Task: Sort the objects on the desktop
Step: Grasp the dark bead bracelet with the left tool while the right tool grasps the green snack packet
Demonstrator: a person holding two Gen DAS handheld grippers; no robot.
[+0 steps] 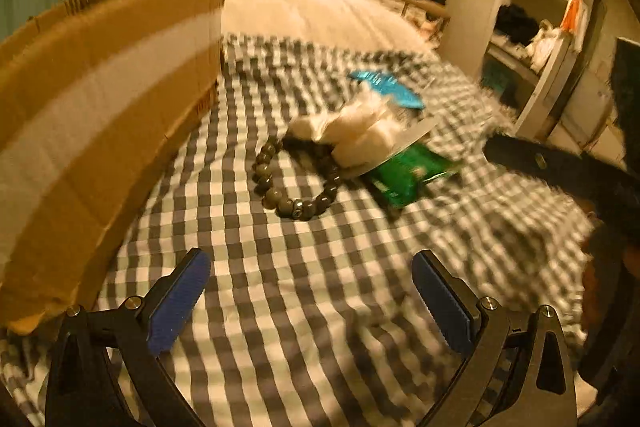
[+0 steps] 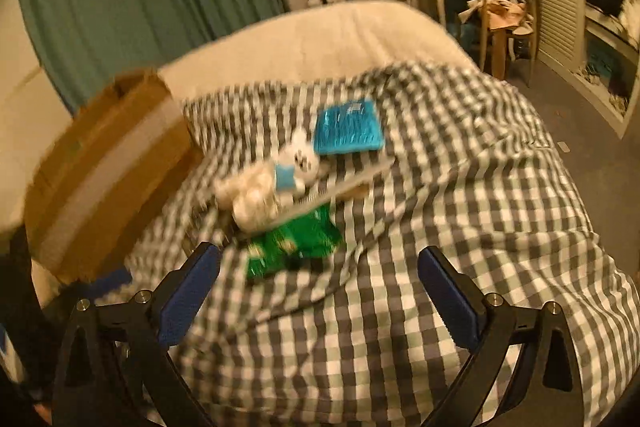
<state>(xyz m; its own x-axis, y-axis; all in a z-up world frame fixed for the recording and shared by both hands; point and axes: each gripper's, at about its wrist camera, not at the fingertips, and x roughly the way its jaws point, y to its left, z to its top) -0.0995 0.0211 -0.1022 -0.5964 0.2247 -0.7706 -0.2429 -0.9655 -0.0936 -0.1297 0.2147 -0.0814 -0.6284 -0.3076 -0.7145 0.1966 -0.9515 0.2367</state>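
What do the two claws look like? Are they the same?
Yes, they match. The left claw and the right claw each have two flat fingers covered with ribbed blue pads, fixed on black angular arms with triangle-shaped cut-outs and small silver screws. No cables or writing show on them.

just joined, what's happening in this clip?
A person holds a gripper in each hand over a bed with a checkered cover. Both the left gripper and the right gripper are open and empty. Ahead lies a small pile: a bead bracelet, a white plush toy, a green packet and a blue packet. A cardboard box stands to the left of it. Nothing is grasped yet.
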